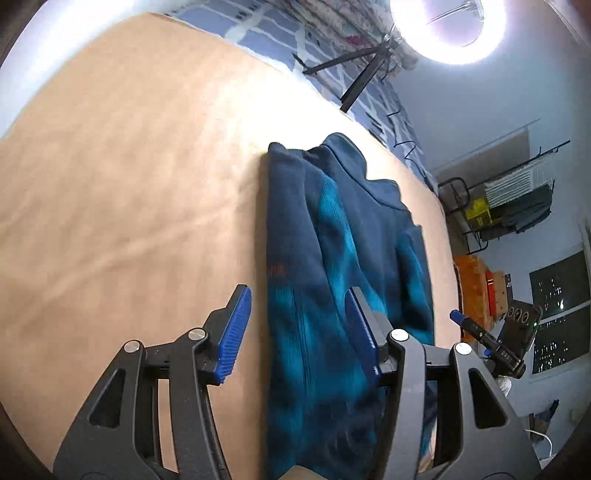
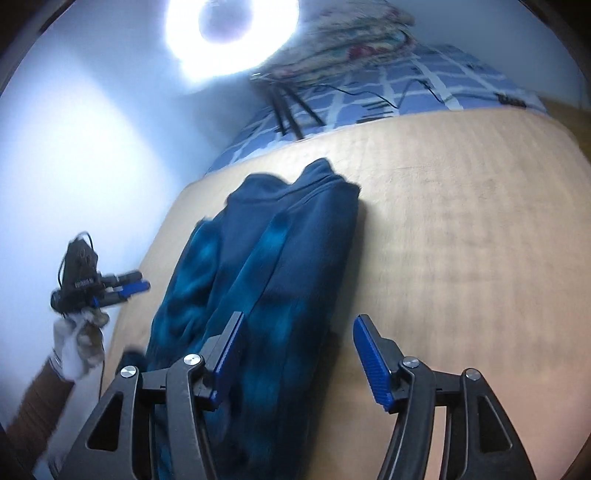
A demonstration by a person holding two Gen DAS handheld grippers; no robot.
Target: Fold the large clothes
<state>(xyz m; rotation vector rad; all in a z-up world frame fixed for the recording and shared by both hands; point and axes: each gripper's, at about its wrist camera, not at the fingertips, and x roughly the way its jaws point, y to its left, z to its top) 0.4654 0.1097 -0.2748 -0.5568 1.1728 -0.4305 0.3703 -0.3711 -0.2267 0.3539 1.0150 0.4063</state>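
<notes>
A dark blue and teal fleece garment (image 1: 332, 266) lies folded into a long narrow strip on the tan table (image 1: 129, 192), collar at the far end. My left gripper (image 1: 295, 332) is open above the strip's near end, its jaws astride the garment's left edge. In the right wrist view the same garment (image 2: 266, 266) runs away from me on the table (image 2: 461, 240). My right gripper (image 2: 299, 354) is open over the garment's right edge, holding nothing. The other gripper shows in each view: the right one (image 1: 480, 332) beyond the table's right edge, the left one (image 2: 122, 288) in a gloved hand at the left.
A ring light (image 1: 448, 29) on a black tripod (image 1: 362, 81) stands behind the table's far edge, over blue-and-white checked bedding (image 2: 424, 88) with cables. A rack with boxes (image 1: 509, 195) and an orange crate (image 1: 472, 288) stand to the right.
</notes>
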